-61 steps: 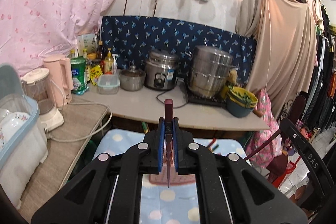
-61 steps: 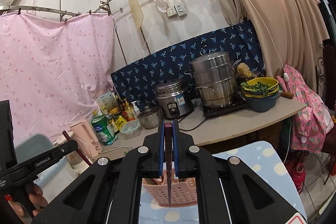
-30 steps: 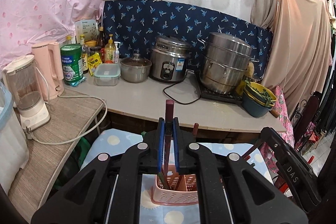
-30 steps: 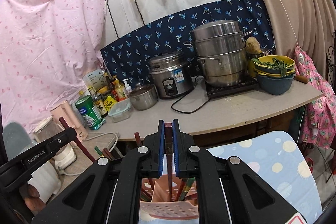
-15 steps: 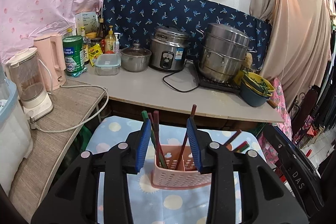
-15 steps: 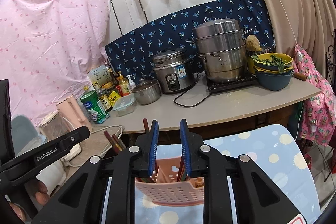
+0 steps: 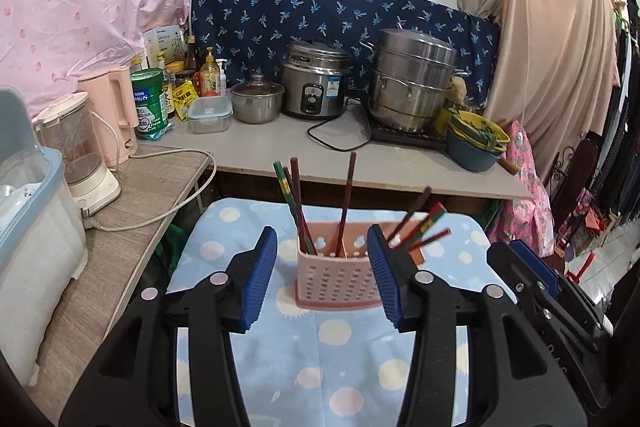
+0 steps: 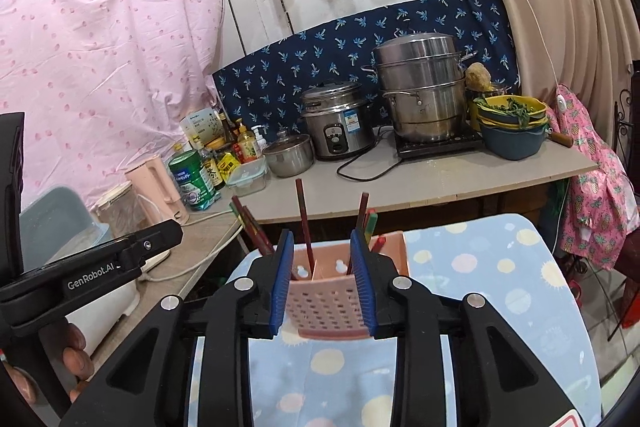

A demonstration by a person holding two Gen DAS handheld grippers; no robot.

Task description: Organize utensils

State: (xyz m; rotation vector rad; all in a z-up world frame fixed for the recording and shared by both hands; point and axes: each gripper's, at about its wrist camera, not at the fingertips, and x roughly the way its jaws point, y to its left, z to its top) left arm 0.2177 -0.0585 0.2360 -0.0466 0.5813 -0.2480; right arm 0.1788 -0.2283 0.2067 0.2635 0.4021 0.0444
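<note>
Tipping is the risk: the pink holder (image 7: 338, 277) is light and its chopsticks (image 7: 345, 203) lean, so a careless fingertip could knock it over. From left to right, the left gripper (image 7: 323, 277) is opening and empty, the holder just beyond it on the spotted cloth (image 7: 320, 367). The right gripper (image 8: 322, 285), also opening with nothing clamped, frames it too.

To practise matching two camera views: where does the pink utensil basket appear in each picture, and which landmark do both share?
Left wrist view: pink utensil basket sits low centre, on the spotted blue cloth.
Right wrist view: basket sits low centre, seen between the blue pads.
Shared landmark: the stacked steel steamer pot on the counter behind.
</note>
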